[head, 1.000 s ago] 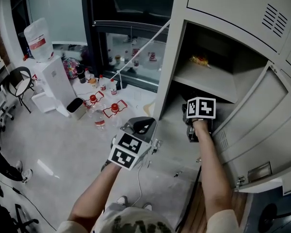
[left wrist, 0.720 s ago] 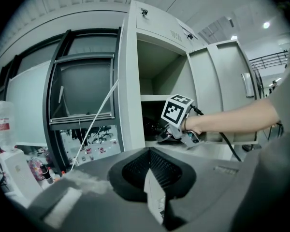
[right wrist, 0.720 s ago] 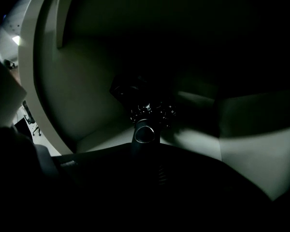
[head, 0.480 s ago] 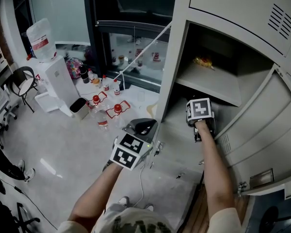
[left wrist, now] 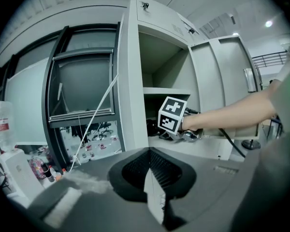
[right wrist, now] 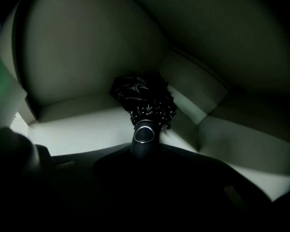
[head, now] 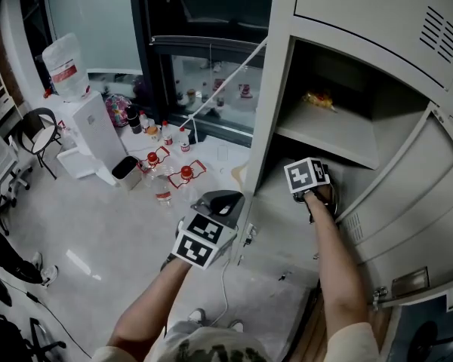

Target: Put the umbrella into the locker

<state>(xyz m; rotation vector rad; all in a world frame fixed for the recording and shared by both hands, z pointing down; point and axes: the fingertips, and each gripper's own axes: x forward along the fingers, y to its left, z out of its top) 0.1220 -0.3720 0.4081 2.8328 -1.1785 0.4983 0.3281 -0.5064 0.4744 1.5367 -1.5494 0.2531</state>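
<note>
head view, nearest the camera: the person's two forearms reach forward and down. the left gripper (head: 220, 201) hangs over the pale floor just outside the locker (head: 276, 89), at its left edge; the left gripper view shows its jaws closed against each other with nothing between them. the right forearm (head: 334, 266) runs past the open door (head: 408, 202) into the locker's lower compartment, where the right gripper (head: 318, 195), marker cube uppermost, sits under the shelf (head: 325, 136).

right gripper view: the jaws are clamped on the grey handle of the umbrella (right wrist: 142, 98). the handle's round end cap faces the camera, and the folded black canopy points away towards the back of the compartment. the umbrella is inside the lower compartment, low over its pale floor; whether it rests on that floor cannot be told in the dim light.

above it, a small yellow object (head: 318, 99) lies on the shelf, towards the back.

farther off, left of the locker: a group of red-capped bottles (head: 166, 187) stands on the floor, beside a small dark bin (head: 126, 170) and a white water dispenser (head: 87, 130) carrying a large jug. a black chair (head: 38, 136) stands by the left wall. a thin white cord (head: 226, 74) runs slantwise across the dark window frame behind.
</note>
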